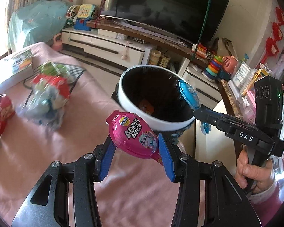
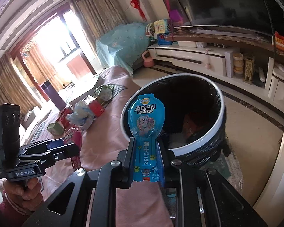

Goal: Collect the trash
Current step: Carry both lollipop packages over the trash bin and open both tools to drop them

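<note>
My left gripper (image 1: pixel 135 152) is shut on a pink snack wrapper (image 1: pixel 132 138) and holds it above the pink-covered table, just short of the trash bin (image 1: pixel 172 124). My right gripper (image 2: pixel 144 157) is shut on a blue snack wrapper (image 2: pixel 144 121) and holds it upright over the near rim of the bin (image 2: pixel 214 132). The bin is round, white-rimmed, lined in black, with an orange piece of trash (image 1: pixel 146 106) at the bottom. The right gripper with the blue wrapper (image 1: pixel 188 94) also shows in the left wrist view. The left gripper with the pink wrapper (image 2: pixel 72 137) shows in the right wrist view.
More trash lies on the pink tablecloth (image 1: pixel 56 147): a crumpled blue-white wrapper (image 1: pixel 45 102), a red packet (image 1: pixel 1 111), a red box (image 1: pixel 55 84) and a green carton (image 1: pixel 51 68). A TV cabinet (image 1: pixel 108 45) and toys stand beyond the bin.
</note>
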Motion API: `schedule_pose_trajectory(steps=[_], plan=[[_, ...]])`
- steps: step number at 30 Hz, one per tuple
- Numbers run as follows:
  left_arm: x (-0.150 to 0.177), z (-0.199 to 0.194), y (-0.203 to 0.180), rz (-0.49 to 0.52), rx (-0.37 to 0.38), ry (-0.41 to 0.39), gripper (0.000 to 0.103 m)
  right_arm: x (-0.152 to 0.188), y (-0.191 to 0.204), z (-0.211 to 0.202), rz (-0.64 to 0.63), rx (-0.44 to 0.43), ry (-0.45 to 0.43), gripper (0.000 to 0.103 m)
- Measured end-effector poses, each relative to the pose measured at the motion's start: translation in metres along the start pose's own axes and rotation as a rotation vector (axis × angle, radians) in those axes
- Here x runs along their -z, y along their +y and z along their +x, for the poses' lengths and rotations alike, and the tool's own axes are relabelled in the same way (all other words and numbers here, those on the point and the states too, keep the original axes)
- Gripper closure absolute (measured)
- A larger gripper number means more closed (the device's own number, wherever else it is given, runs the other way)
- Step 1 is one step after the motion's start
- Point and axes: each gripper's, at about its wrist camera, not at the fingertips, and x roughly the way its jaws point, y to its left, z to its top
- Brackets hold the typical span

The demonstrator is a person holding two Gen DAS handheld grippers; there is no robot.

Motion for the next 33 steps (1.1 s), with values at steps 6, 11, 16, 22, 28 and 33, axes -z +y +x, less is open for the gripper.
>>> schedule_pose_trajectory(steps=[6,11,16,22,28,33], plan=[[-0.022,0.016,-0.01,0.01,0.004,0.003,0.058,-0.017,-0.019,0.002,0.018,0.02,-0.012,0.083],[-0.039,0.029,-0.015,0.017,0.003,0.003,0.058,-0.027,-0.03,0.005,0.028,0.032,-0.017,0.083],[-0.051,0.042,-0.021,0.022,0.002,0.007,0.058,-0.034,-0.039,0.01,0.037,0.038,-0.012,0.083],[-0.059,0.056,-0.026,0.026,0.006,0.02,0.058,-0.041,-0.047,0.017,0.044,0.04,0.001,0.083],[-0.065,0.068,-0.03,0.029,0.001,0.033,0.058,-0.048,-0.052,0.024,0.044,0.05,0.012,0.083],[-0.067,0.075,-0.029,0.029,-0.006,0.044,0.058,-0.052,-0.055,0.03,0.053,0.048,0.021,0.083]])
